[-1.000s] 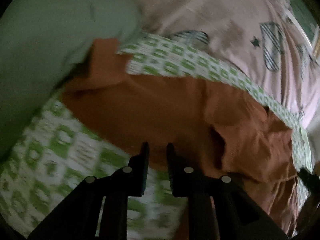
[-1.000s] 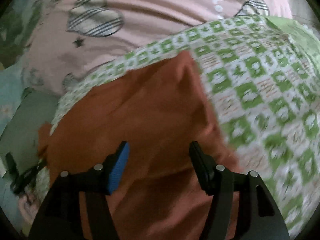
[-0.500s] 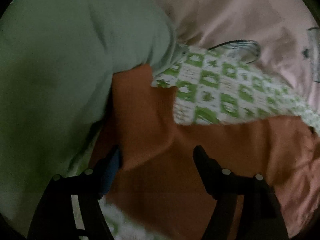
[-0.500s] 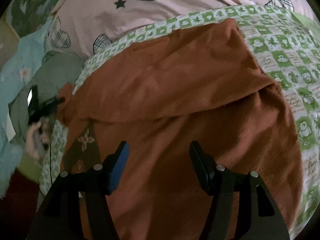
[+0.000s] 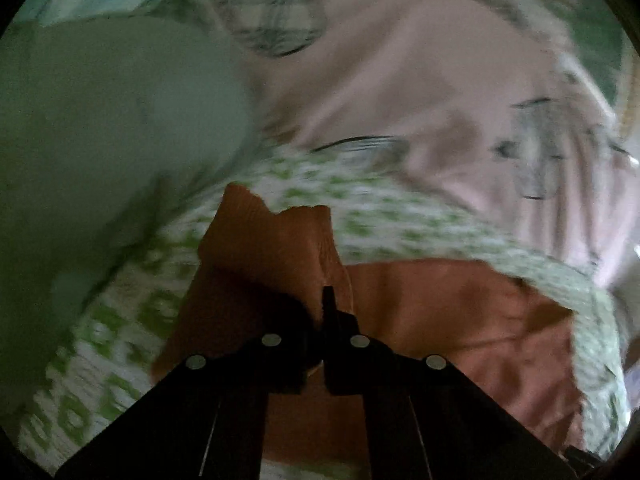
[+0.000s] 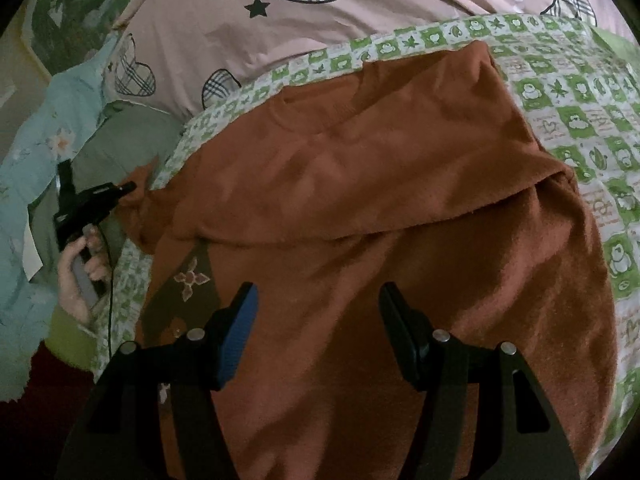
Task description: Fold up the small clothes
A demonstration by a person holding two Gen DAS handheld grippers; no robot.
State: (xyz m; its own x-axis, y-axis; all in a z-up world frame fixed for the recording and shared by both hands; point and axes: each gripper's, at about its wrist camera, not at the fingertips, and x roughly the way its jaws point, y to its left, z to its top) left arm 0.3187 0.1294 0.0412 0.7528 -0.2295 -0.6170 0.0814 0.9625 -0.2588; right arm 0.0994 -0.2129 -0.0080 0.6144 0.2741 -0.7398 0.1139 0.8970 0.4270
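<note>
A rust-orange sweater (image 6: 360,184) lies on a green-and-white checked sheet (image 6: 576,120), its right sleeve folded across the body. My left gripper (image 5: 320,308) is shut on the left sleeve (image 5: 276,248) and holds its end lifted off the sheet. In the right wrist view the left gripper (image 6: 128,189) pinches that sleeve at the far left, held by a hand. My right gripper (image 6: 318,304) is open and empty, hovering above the lower body of the sweater.
A pink cover with plaid hearts (image 6: 312,12) lies behind the sheet. A grey-green cloth (image 5: 100,120) is at the left, next to a light-blue floral fabric (image 6: 44,128). The sheet's bare part (image 5: 112,344) is left of the sweater.
My left gripper went from open over the sleeve to shut on it and lifted it. My right gripper drew back slightly from the sweater and stayed open.
</note>
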